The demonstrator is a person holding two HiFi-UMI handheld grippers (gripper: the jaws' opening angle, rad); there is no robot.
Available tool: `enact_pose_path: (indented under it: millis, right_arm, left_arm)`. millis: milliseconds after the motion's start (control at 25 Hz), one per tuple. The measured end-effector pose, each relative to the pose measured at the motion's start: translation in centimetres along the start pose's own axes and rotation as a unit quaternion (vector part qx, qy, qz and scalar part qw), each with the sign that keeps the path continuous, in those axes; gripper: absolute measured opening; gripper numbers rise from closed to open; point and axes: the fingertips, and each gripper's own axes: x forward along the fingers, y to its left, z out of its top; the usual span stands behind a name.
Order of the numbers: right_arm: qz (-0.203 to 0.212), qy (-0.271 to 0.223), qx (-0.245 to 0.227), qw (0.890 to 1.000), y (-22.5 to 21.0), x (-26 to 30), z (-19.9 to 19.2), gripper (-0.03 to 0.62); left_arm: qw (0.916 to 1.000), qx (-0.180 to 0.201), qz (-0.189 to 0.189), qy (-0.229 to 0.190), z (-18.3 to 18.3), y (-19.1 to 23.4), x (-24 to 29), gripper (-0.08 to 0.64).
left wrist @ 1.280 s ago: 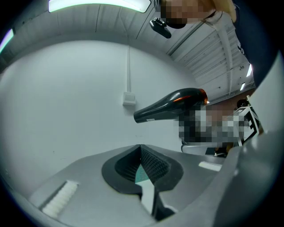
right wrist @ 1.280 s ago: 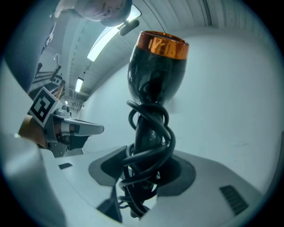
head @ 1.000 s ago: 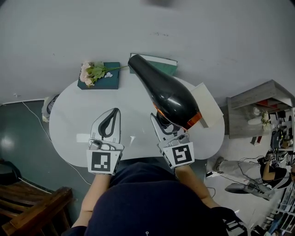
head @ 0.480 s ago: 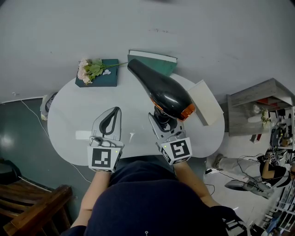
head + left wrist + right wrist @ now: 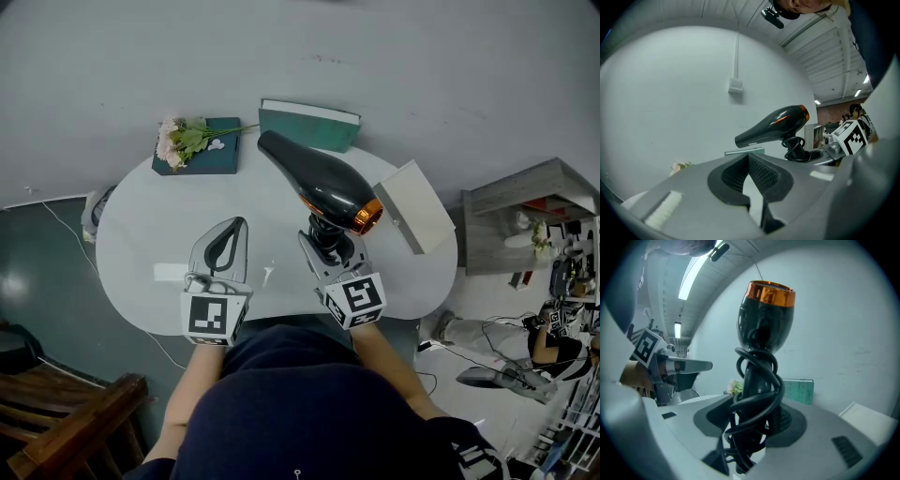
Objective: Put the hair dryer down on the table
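A black hair dryer (image 5: 323, 183) with an orange rear ring hangs above the white round table (image 5: 141, 244), nozzle pointing to the far left. My right gripper (image 5: 325, 242) is shut on its handle, which has the black cord wound around it. In the right gripper view the handle and cord (image 5: 754, 394) fill the space between the jaws, with the dryer's body (image 5: 765, 319) standing above. My left gripper (image 5: 230, 228) hovers over the table's near left, shut with nothing in it. From the left gripper view the dryer (image 5: 776, 124) shows to the right, beyond the touching jaw tips (image 5: 749, 157).
At the table's far edge lie a dark teal book with a flower sprig (image 5: 199, 150) and a green book (image 5: 309, 127). A white box (image 5: 414, 206) sits at the right edge. A grey shelf (image 5: 525, 216) stands to the right, a wooden bench (image 5: 66, 412) at the lower left.
The hair dryer has gone down toward the table and looks smaller; my right gripper moved slightly left with it. The left gripper has stayed almost still.
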Motion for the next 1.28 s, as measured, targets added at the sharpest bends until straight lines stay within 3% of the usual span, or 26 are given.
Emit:
enact_pose_path:
  millis: [400,1280]
  right_arm:
    - [0.003,0.026,0.055,0.998,-0.6,0.5,-2.8,0.215]
    - [-0.002,0.087,0.108,0.99,-0.9,1.2,-8.1,0.215]
  left_arm:
    - [0.9998,-0.007,-0.004,0.017,-1.5,-0.1,0.0,0.011]
    - [0.9981,-0.015,-0.017,0.058,-5.0,-0.4,0.6,0.011]
